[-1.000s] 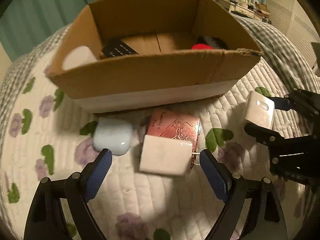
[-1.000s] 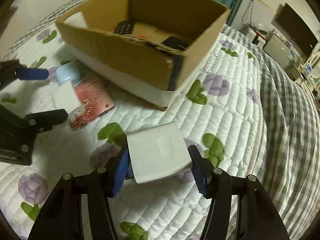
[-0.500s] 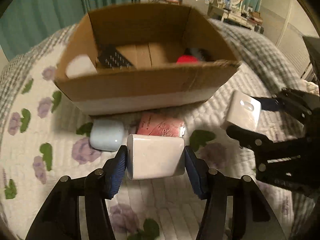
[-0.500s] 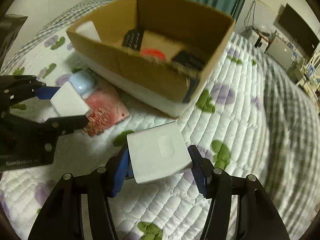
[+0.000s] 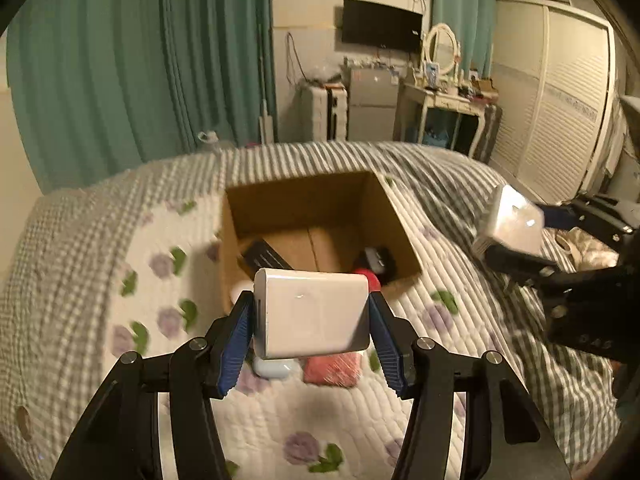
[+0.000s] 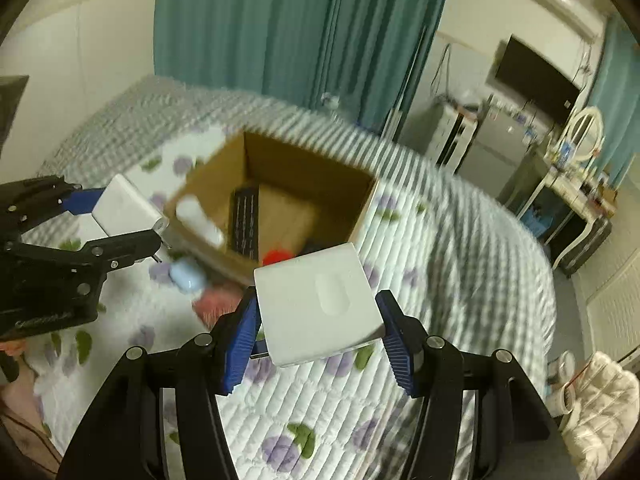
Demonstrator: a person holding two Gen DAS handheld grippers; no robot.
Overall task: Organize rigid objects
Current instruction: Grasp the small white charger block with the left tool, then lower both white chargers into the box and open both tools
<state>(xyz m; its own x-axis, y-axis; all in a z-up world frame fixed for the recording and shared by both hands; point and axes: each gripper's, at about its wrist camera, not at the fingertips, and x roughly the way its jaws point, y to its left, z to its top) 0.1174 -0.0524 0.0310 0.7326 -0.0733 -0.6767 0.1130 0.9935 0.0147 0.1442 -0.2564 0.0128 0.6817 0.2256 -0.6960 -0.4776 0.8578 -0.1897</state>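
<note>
**A:** Left wrist view — what do you hold, and where does the box lie?

**B:** Your left gripper (image 5: 311,318) is clamped on a white charger block (image 5: 314,312), its long axis running across the jaws, left to right; the cardboard box (image 5: 316,236) sits open-topped on the quilted bed (image 5: 80,280), straight ahead and below the block; inside it a black remote (image 5: 262,258) lies at the left and a red item (image 5: 370,278) at the near right; a pale blue case (image 5: 274,368) and a pink packet (image 5: 332,368) lie on the quilt under the block, outside the box.

**A:** Right wrist view?

**B:** Your right gripper (image 6: 318,320) is closed on a second white adapter (image 6: 318,304), flat face up, held across the jaws; here the box (image 6: 304,184) lies ahead and slightly left, its near corner just beyond the adapter; your left gripper (image 6: 120,216) shows at the left with its block beside the box's left wall.

**A:** Which hand is nearer?

**B:** Both appear raised above the bed; judged from these views, your left block already overlaps the box's near wall, so it likely needs the shorter carry forward before release.
</note>
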